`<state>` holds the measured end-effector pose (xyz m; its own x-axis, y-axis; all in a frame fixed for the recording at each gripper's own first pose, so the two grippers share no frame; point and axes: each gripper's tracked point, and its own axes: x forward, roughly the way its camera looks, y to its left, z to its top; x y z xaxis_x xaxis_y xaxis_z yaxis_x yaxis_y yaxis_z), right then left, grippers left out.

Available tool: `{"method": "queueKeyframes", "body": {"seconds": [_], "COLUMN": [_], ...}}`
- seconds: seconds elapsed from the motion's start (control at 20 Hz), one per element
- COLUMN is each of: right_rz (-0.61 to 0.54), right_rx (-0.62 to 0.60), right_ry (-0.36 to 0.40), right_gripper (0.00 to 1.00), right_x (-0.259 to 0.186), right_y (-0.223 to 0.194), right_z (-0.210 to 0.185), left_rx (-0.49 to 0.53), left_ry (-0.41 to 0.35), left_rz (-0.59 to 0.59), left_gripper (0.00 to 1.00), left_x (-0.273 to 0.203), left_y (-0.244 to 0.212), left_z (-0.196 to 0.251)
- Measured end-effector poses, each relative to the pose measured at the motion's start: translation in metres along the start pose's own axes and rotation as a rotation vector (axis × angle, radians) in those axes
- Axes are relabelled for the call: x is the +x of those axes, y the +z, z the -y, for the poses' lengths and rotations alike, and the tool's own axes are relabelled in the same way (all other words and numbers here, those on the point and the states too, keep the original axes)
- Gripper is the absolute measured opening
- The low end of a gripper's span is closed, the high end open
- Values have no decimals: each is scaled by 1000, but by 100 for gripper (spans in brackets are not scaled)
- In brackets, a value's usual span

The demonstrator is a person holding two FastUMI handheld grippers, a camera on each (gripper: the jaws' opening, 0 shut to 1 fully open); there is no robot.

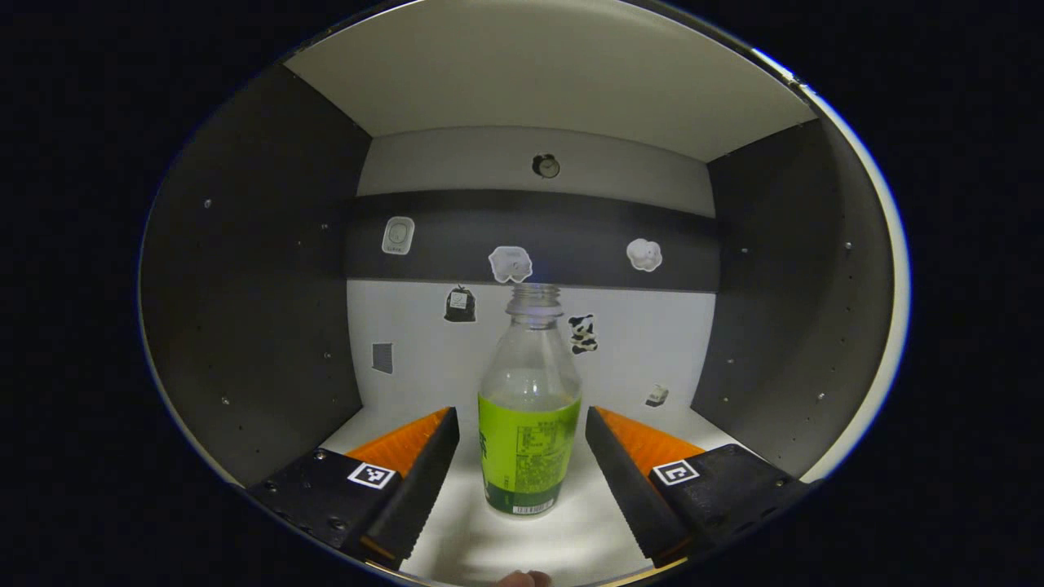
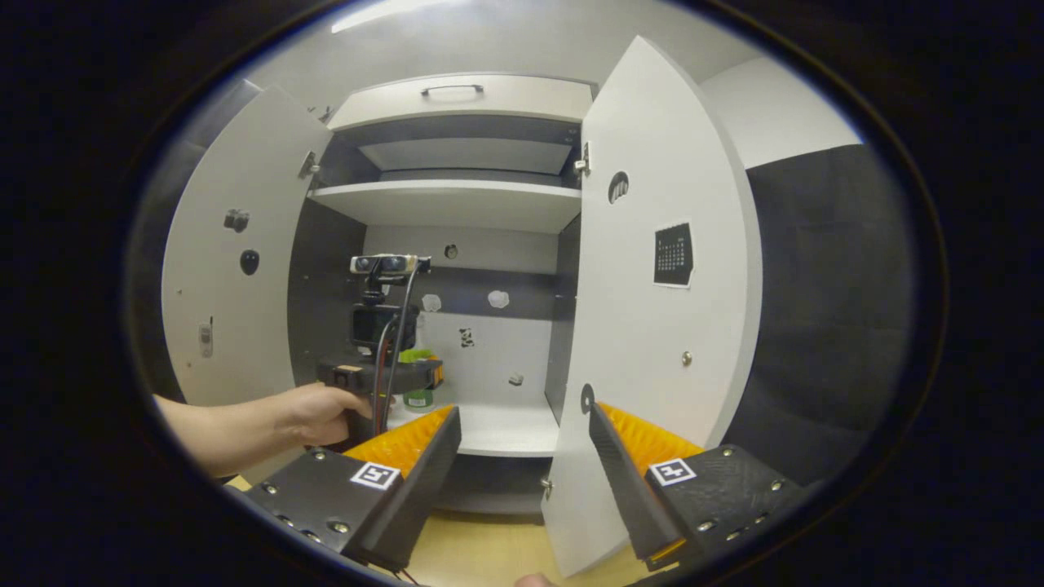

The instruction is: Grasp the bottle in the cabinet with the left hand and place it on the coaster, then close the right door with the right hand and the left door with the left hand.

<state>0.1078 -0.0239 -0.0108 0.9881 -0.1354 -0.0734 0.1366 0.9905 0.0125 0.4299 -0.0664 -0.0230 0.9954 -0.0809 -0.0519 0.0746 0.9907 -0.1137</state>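
The bottle [image 1: 529, 424] is stood upright on the cabinet shelf [image 1: 571, 522], between the fingers of the spread left tongs [image 1: 522, 456], which are not touching it. The right tongs [image 2: 522, 456] are held spread outside the cabinet, facing the open left door [image 2: 236, 269] and right door [image 2: 652, 342]; the left tongs are seen there, gripped by a hand [image 2: 314, 412].

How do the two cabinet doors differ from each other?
The left door swings out to the left and carries small stickers; the right door swings out to the right and carries a dark calendar sheet. The right door looks bigger, being nearer this camera. Both are white and wide open.
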Motion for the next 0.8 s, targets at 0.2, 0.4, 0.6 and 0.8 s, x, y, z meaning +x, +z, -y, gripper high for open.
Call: {"method": "queueKeyframes", "body": {"seconds": [0.2, 0.4, 0.6, 0.8], "right_rz": [-7, -23, -17, -3], "right_rx": [-1, 2, 26, 39], "right_ry": [-11, -20, -32, -29], "right_gripper": [95, 95, 95, 96], "right_x": [-4, -14, -25, -42], "right_y": [-3, -10, -10, -6], "right_z": [2, 6, 12, 17], "left_rx": [-6, 32, 3, 43], "left_ry": [-3, -15, -33, -49], "left_rz": [-19, -16, -6, 43], "left_gripper": [95, 80, 80, 80], "left_x": [8, 7, -19, -60], "left_y": [-4, 1, 11, 26], "left_z": [-3, -3, 0, 4]}}
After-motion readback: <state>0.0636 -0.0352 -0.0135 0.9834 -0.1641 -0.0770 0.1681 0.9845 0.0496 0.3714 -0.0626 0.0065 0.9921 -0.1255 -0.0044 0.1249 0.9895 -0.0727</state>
